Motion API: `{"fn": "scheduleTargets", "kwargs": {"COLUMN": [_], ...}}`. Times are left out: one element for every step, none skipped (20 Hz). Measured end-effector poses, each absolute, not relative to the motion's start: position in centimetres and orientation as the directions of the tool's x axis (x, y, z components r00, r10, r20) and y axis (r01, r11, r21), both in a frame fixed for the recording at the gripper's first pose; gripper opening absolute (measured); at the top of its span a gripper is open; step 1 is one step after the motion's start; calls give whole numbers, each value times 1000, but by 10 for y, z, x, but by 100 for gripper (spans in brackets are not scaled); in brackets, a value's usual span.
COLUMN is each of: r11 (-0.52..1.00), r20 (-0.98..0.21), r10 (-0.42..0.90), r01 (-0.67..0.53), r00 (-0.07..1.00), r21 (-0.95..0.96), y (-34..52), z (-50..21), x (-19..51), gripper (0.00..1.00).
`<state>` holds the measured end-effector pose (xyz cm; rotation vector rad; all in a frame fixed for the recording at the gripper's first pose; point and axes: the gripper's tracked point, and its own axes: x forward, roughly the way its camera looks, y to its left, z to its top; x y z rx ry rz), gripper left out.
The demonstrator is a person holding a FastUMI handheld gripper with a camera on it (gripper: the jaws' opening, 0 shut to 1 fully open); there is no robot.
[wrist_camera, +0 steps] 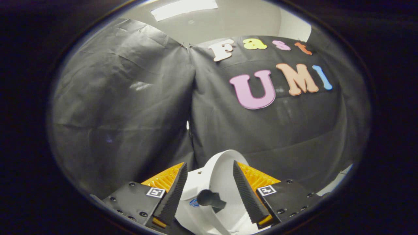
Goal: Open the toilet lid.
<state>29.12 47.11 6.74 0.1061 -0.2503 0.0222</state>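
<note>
**Lid raised, gripper spread around it**

Gripper view: gripper (209, 169) sits at bottom centre of the frame, fingers apart. Left finger (173, 195) and right finger (248, 192) are black and ribbed, with orange backing behind each and a small square marker on each black mount.

The white lid (218, 169) stands between the fingers, lower centre, its curved edge rising just above the fingertips. Looks upright or close to it, seen partly edge-on. The right finger's inner face is at or just beside the lid surface; cannot tell whether it actually touches. There is a visible gap between the left finger and the lid's curved edge, so no two-sided clamp.

A dark round-headed knob (209, 197) sits low between the fingers, in front of the white surface; cannot tell what it belongs to. A small blue mark (194, 203) lies on the white just left of it.

Black cloth wall (124, 107) covers the middle of the frame, with its corner seam running down the centre. Pale ceiling (228, 23) with a bright light panel (183, 8) at the top.
</note>
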Motion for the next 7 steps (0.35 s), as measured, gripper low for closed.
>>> {"fn": "scheduleTargets", "kwargs": {"r11": [995,994,992,989,985,979,974], "r20": [263,277,286,289,287,280,274], "r10": [-25,-60,-93,-129,-167,-202,-225], "r01": [-3,31,65,104,146,185,212], "r00": [965,959,954,949,943,939,935], "r21": [104,108,107,100,93,87,79], "y": [456,442,426,407,385,362,342], "z": [75,81,86,87,88,86,86], "x": [284,275,267,258,251,243,235], "gripper": [87,87,87,87,87,87,87]}}
